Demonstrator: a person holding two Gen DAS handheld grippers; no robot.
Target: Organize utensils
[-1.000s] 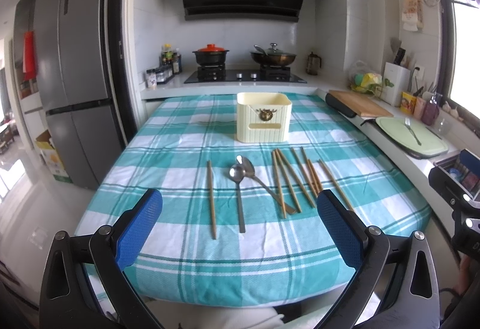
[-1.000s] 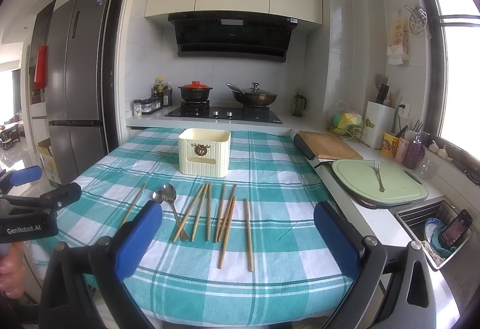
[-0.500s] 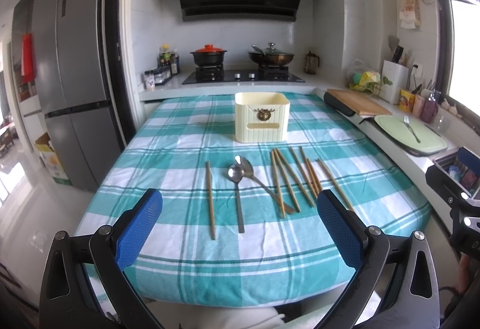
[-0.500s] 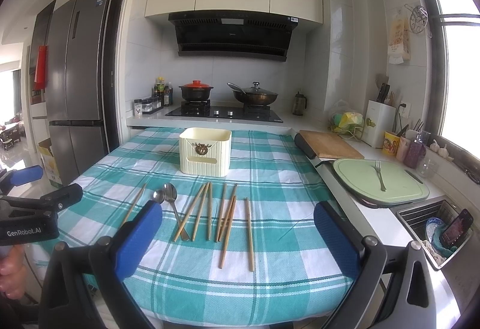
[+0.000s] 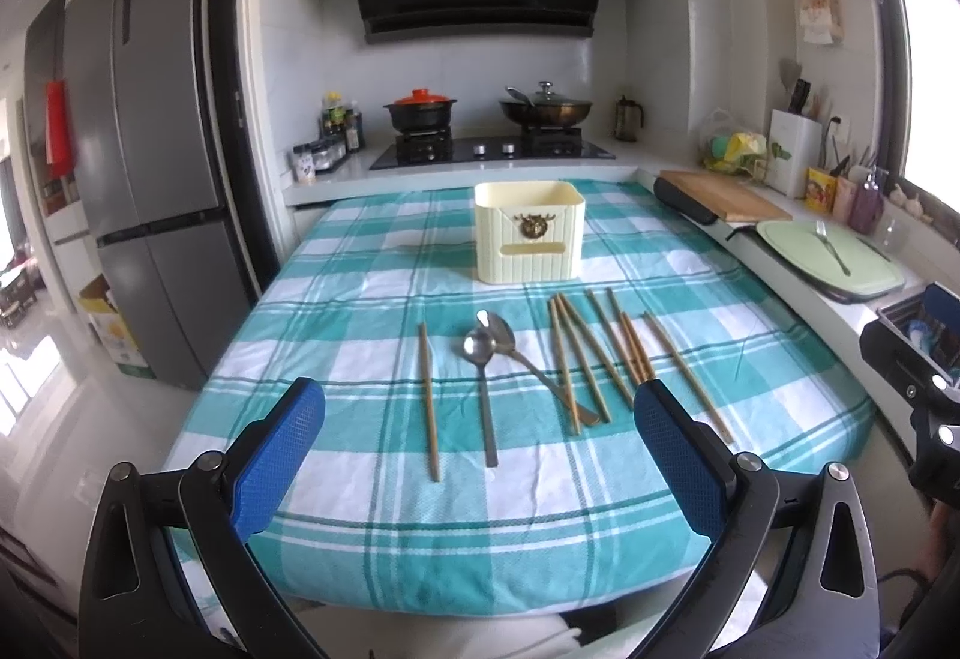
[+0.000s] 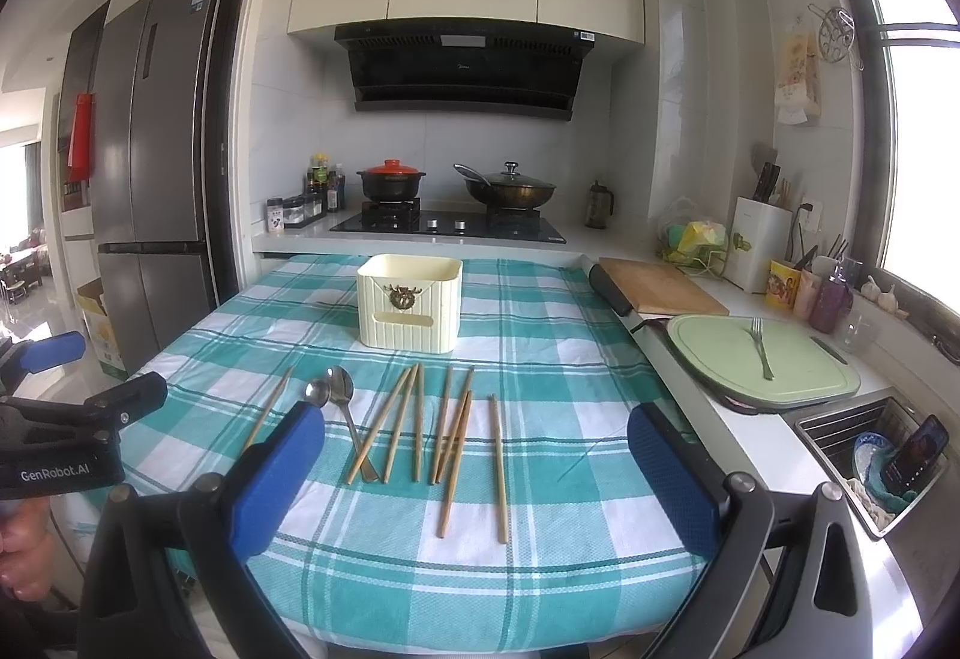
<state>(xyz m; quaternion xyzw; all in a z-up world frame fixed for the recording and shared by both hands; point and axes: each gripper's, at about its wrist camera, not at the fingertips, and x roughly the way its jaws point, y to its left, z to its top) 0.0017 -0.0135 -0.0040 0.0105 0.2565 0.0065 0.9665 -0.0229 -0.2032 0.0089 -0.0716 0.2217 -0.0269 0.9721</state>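
A cream utensil holder point(image 5: 529, 230) stands at the far middle of the checked tablecloth point(image 5: 372, 263); it also shows in the right wrist view point(image 6: 410, 300). In front of it lie two metal spoons point(image 5: 483, 353), one lone wooden chopstick point(image 5: 428, 400) at the left and several wooden chopsticks point(image 5: 591, 350) at the right. The chopsticks point(image 6: 451, 428) and spoons point(image 6: 336, 396) also show in the right wrist view. My left gripper point(image 5: 480, 455) is open and empty near the table's front edge. My right gripper point(image 6: 477, 470) is open and empty, to the right of the left one.
A counter runs along the right with a wooden cutting board point(image 6: 663, 287), a green board with a fork point(image 6: 762, 353) and a sink point(image 6: 882, 455). A stove with pots point(image 5: 480, 119) is behind the table. A fridge point(image 5: 144, 167) stands at the left.
The left wrist view has shifted slightly. Nothing on the table has moved and both grippers stay open.
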